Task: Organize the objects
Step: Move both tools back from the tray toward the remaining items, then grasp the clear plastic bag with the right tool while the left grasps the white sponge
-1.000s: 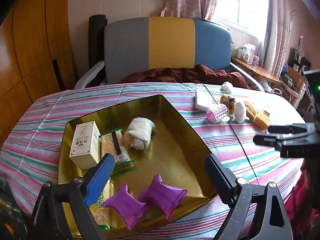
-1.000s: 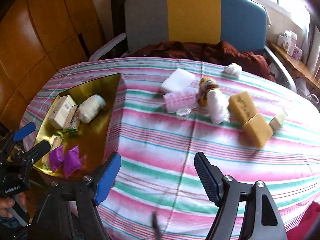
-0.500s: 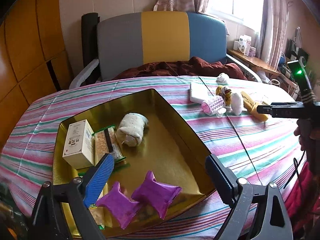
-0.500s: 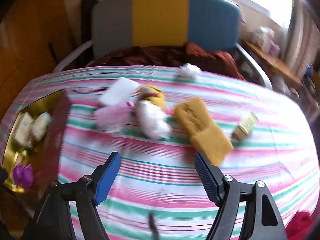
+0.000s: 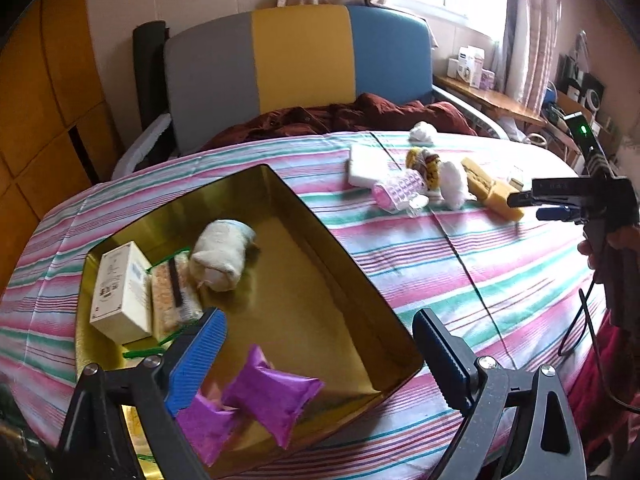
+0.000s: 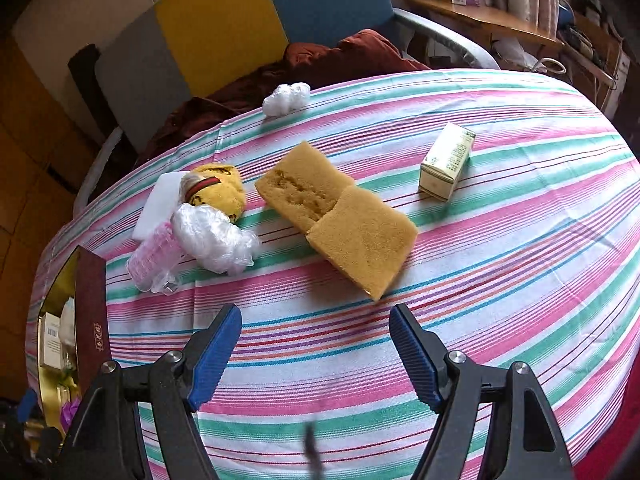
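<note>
The right claw [image 6: 316, 354] hangs spread and empty over bare striped cloth, just short of the yellow sponge [image 6: 340, 220], which lies on the bench [image 6: 520, 280] as two slabs meeting at a seam. The left claw [image 5: 320, 364] is also spread and holds nothing; it hovers over the near end of the gold tray [image 5: 360, 292], above two purple sachets [image 5: 272, 394].

The likeliest trouble is at the sponge. If it is two separate pieces, a pinch on the nearer slab would leave the farther one behind or drag it across the cloth. It looks soft, so a hard squeeze may crush it and let it spring free, and the claw's pads may catch the loose cloth beneath, pulling the things around the sponge. Left of the sponge, a crumpled clear plastic wad [image 6: 216, 238], a pink dimpled roller [image 6: 154, 258], a yellow plush toy [image 6: 218, 190] and a white block [image 6: 160, 200] crowd together and touch, so a reach there could knock several at once. Right of the sponge, the small carton [image 6: 446, 162] stands clear and looks easy to tip.

From the right wrist view, the tray is mostly cut off behind its dark red outer wall. The print on the small carton cannot be read. Whether the sponge is one torn piece or two cannot be told. A dark blurred streak at the bottom edge, below the sponge, is unidentifiable.
</note>
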Available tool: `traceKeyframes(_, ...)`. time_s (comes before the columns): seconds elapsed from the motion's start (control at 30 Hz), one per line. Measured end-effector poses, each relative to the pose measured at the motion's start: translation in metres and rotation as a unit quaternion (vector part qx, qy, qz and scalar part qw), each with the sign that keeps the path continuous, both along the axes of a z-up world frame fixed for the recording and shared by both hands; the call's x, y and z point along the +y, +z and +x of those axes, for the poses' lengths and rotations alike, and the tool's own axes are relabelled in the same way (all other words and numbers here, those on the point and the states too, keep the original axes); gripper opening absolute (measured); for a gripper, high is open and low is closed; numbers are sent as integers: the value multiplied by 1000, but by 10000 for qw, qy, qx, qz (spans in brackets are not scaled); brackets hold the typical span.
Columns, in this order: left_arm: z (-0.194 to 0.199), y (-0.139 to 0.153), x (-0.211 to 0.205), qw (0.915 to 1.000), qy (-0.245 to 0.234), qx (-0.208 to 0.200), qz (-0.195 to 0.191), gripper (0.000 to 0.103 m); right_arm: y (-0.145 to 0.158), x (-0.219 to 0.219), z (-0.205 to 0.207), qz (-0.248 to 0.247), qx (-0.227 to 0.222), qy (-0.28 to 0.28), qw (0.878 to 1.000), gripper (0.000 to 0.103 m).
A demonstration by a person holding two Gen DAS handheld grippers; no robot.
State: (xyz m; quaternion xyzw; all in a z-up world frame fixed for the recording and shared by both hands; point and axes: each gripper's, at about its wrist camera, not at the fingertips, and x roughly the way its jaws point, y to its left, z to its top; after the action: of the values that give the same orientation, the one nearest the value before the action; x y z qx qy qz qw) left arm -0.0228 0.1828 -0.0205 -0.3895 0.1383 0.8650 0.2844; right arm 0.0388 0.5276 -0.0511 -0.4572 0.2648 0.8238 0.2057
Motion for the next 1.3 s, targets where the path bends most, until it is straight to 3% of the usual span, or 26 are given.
traceKeyframes(0.37, -7, 6, 30, 9995, -322, 23, -74, 95, 2, 4, 2, -48, 93, -110, 9999, 78)
traceKeyframes(0.7, -48, 26, 69, 9991, -392, -57, 142, 95, 5, 3, 3, -121, 199, -39, 9997, 78)
traceKeyframes(1.07, -134, 8, 135, 9964, -235, -818, 67, 92, 2, -1, -1, -302, 226, 143, 9992, 78)
traceKeyframes(1.3, -187, -11, 191, 9960, -321, -774, -315, 92, 1, -1, -2, -479, 262, 248, 9982, 78)
